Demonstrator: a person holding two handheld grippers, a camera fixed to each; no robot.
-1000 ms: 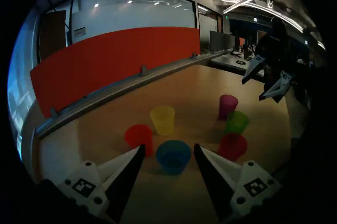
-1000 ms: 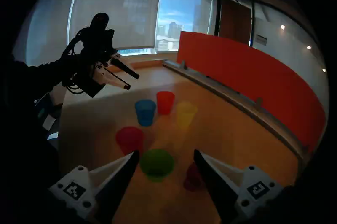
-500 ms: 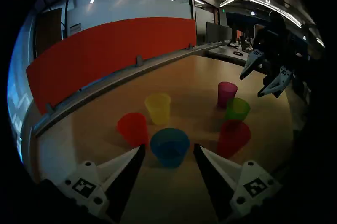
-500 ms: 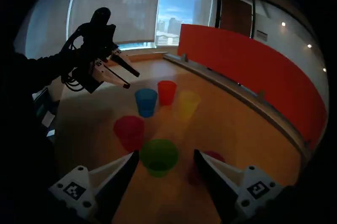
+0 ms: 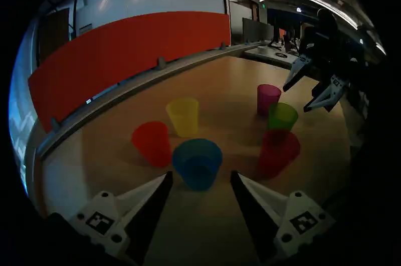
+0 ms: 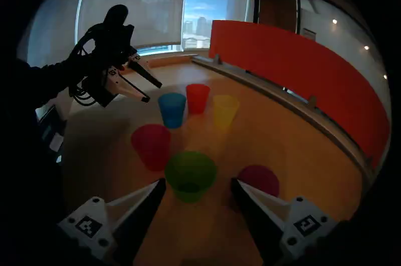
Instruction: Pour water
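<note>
Wooden table [image 5: 235,80] bearing six upright cups; both grippers' jaws stand apart, empty.
Left gripper [image 5: 200,177] faces the blue cup [image 5: 197,163], just ahead of its tips; right gripper [image 6: 198,184] likewise faces the green cup [image 6: 190,175].

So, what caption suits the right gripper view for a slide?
Open right gripper faces a green cup on a wooden table, left gripper poised near a blue cup.

- My left claw [image 5: 200,173]: white, black tips, black-and-white square marker.
- blue cup [image 5: 197,162], yellow cup [image 5: 183,115], green cup [image 5: 282,115], magenta cup [image 5: 268,98].
- Tabletop [image 5: 225,80]: tan.
- Partition [image 5: 125,50]: orange-red.
</note>
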